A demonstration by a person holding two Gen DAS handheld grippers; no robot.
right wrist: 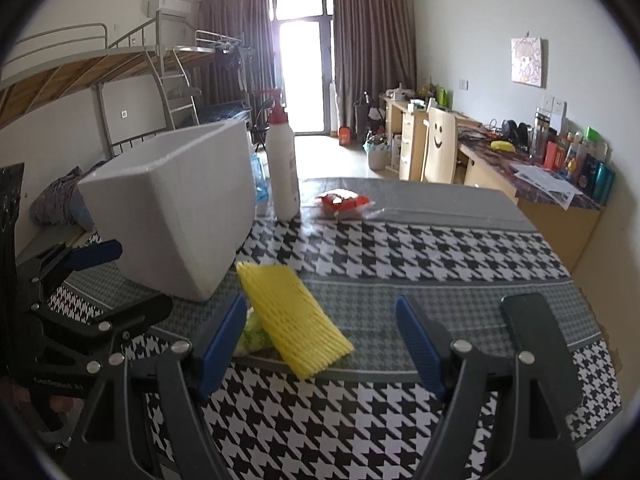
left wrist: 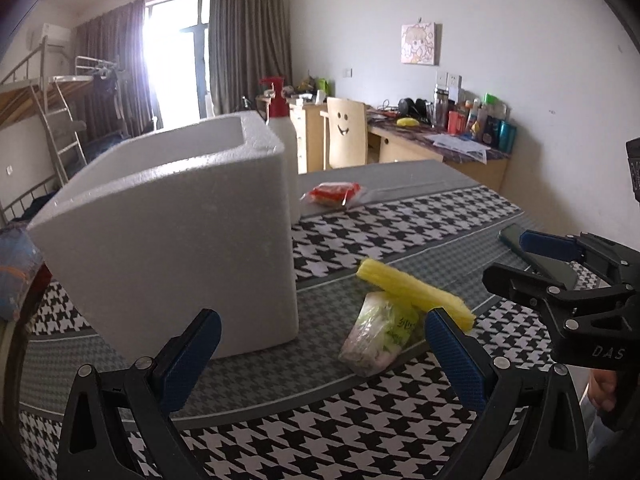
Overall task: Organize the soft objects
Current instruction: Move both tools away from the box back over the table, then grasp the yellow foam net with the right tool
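Now both tools, left tool (left wrist: 322, 344) and right tool (right wrist: 322, 344), hover wide and empty; next the yellow foam net (right wrist: 294, 320) needs a gentle pinch into the foam box (right wrist: 172, 208).

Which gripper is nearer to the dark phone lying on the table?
Right. The phone lies just beside the right gripper, next to its right finger. The left gripper is farther, open near the vegetable bag and foam box.

Yellow foam net (right wrist: 294, 320) between spread right tongs (right wrist: 322, 342), ungripped.
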